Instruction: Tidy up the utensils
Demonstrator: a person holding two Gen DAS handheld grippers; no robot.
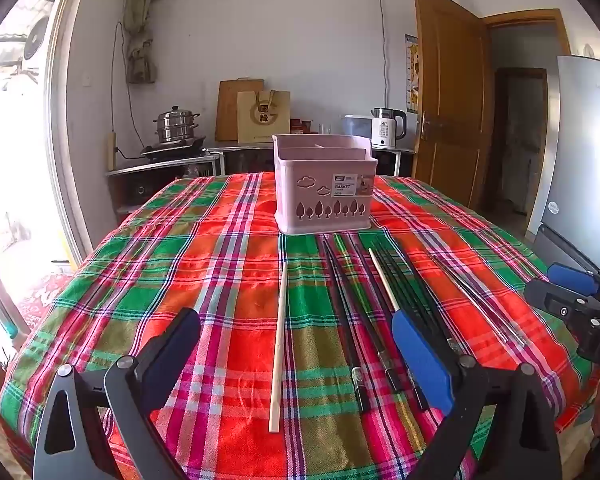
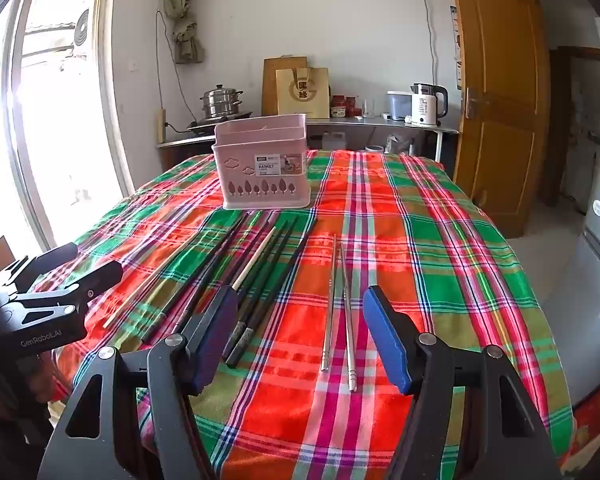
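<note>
A round surface [image 1: 204, 216] under a red, green and pink plaid cloth carries everything. Toward its far edge stands a pale pink plastic utensil basket [image 1: 324, 188] with tree and cloud cut-outs and a paper label on its front; its top is split into compartments, and what they hold, if anything, cannot be made out from this angle.

Nearer the front edge the utensils lie loose on the cloth, roughly pointing at the basket. A single light wooden chopstick [image 1: 279, 346] lies by itself toward the left. To its right is a cluster of black chopsticks with patterned ends [image 1: 346, 320], close together and partly overlapping, with a second light wooden chopstick [image 1: 384, 279] lying among them. Further right, apart from the cluster, a pair of slim silver metal chopsticks [image 2: 339, 304] lies side by side, their far tips close together.

The left tongs [image 1: 296, 332] hang above the front edge with jaws wide apart and nothing in them, the lone wooden chopstick seen in the gap. The right tongs [image 2: 300, 316] are likewise spread and empty, framing the metal pair.
</note>
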